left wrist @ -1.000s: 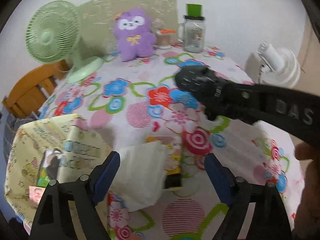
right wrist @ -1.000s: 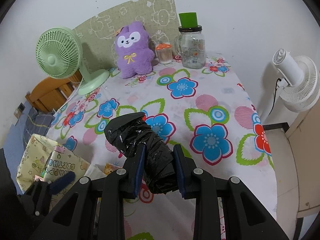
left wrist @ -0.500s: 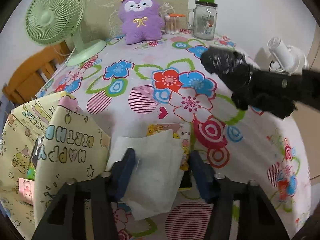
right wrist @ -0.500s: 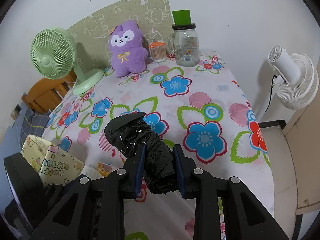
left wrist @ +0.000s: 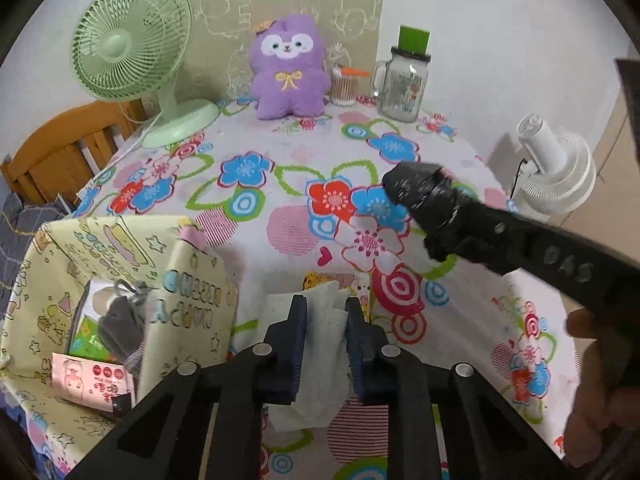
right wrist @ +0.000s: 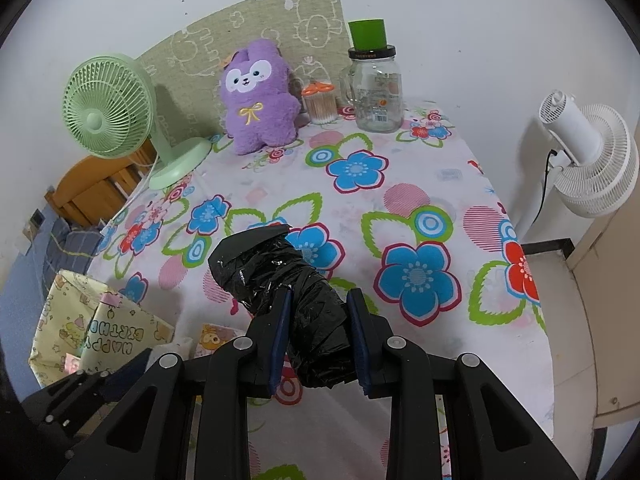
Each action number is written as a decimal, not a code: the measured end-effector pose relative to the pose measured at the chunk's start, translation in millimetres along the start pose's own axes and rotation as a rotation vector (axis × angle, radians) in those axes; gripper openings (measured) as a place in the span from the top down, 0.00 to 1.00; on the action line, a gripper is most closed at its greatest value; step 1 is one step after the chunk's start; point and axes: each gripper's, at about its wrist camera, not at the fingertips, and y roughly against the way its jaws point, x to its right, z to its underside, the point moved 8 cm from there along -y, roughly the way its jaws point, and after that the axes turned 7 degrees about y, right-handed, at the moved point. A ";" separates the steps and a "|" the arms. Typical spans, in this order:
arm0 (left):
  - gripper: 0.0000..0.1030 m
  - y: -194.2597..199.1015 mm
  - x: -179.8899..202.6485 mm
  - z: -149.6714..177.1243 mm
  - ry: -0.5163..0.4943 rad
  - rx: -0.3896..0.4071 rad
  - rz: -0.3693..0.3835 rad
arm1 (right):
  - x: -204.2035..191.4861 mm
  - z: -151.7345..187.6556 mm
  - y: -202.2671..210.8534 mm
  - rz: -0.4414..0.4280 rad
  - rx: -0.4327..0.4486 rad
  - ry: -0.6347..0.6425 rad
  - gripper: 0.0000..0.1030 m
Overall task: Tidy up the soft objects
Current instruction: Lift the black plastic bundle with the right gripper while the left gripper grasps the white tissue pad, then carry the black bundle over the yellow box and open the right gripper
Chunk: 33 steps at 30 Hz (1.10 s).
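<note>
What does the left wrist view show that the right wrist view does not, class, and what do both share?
Only the left wrist view shows the left gripper shut on the white tissue, and the packets inside the yellow gift bag. Only the right wrist view shows the right gripper shut on the black plastic bag roll from behind. Both show the purple plush toy, green fan and glass jar.
</note>
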 end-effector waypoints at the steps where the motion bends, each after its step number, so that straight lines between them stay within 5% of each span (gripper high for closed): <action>1: 0.83 4.0 -0.1 -1.2 0.000 0.008 0.003 | -2.0 -0.3 0.9 -0.002 0.001 0.002 0.70; 33: 0.81 103.8 -54.0 -20.2 0.082 0.184 0.008 | -98.8 -24.3 60.3 -0.117 0.109 0.129 0.70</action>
